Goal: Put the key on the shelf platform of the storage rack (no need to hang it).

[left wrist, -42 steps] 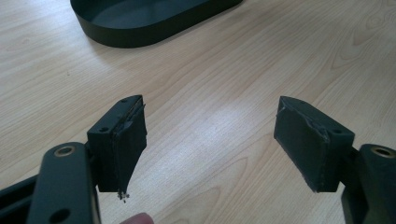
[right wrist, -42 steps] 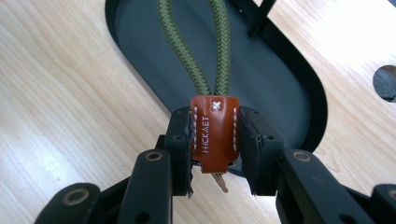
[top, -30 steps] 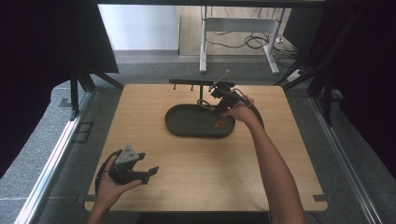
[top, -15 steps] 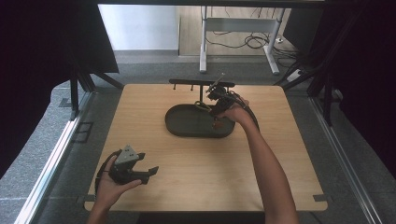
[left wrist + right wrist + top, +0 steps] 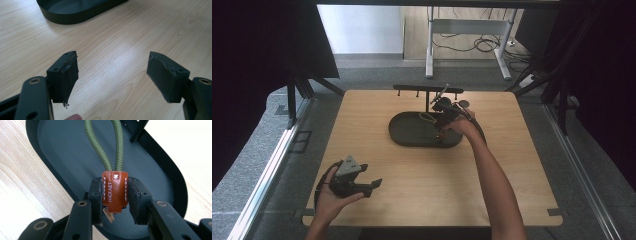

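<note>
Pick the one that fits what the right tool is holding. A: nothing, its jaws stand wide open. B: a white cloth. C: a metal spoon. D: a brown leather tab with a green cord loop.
D: in the right gripper view the right tool is clamped on the brown leather tab, with the green cord loop running up from it over the dark oval tray.

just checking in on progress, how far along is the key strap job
Done: the right gripper has the brown leather tab of the green cord loop clamped between its fingers.
In hand: it holds the strap over the black oval tray, in front of the peg rack.
Left: setting it down or hanging it; which, I cannot tell. The left gripper waits open over the wooden table.
</note>
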Motion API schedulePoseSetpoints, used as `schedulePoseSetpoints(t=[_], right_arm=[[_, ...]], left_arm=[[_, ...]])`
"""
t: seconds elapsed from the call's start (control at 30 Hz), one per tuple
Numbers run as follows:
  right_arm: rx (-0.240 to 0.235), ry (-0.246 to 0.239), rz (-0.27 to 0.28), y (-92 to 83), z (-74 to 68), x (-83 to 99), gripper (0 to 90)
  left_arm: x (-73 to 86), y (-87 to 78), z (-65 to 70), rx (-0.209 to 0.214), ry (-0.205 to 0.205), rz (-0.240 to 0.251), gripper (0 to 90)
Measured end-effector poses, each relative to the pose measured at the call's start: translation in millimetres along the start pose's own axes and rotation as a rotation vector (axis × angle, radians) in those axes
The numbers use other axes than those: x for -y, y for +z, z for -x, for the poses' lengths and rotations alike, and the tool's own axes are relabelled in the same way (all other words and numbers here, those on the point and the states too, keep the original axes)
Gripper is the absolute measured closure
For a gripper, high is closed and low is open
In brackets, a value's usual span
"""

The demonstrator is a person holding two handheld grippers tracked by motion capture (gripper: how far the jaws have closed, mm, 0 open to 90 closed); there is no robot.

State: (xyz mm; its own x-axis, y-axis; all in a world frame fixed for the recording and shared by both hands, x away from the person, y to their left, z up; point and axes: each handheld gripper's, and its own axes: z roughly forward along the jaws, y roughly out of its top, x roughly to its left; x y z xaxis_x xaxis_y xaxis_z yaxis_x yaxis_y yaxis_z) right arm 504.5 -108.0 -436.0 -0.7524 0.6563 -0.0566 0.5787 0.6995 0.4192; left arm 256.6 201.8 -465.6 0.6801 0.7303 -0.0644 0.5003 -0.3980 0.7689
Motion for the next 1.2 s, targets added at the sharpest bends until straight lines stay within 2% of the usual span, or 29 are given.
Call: schedulePoseSetpoints(t=[0.3, 0.5, 0.77, 0.97, 1.2], right_arm=[[0.012, -0.016, -0.009, 10.0, -4.7, 3.3, 65.6], [0.012, -0.044, -0.012, 12.4, -4.9, 6.0, 64.3], [0.007, -0.058, -0.010, 9.9, -8.3, 6.4, 54.8], [0.006, -0.037, 0.034, -0.7, -12.3, 9.9, 50.8], [-0.018, -0.033, 0.102, -20.0, -18.3, 26.3, 47.9]], left_arm=[[0.2, 0.7, -0.1, 0.000, -0.003, -0.001, 25.5], [0.0, 1.4, 0.2, 0.001, -0.002, -0.003, 25.5], [0.1, 1.3, 0.3, 0.000, -0.002, -0.003, 25.5], [0.1, 1.6, 0.5, 0.001, -0.002, -0.004, 25.5], [-0.2, 2.3, 1.2, -0.002, 0.002, -0.007, 25.5]])
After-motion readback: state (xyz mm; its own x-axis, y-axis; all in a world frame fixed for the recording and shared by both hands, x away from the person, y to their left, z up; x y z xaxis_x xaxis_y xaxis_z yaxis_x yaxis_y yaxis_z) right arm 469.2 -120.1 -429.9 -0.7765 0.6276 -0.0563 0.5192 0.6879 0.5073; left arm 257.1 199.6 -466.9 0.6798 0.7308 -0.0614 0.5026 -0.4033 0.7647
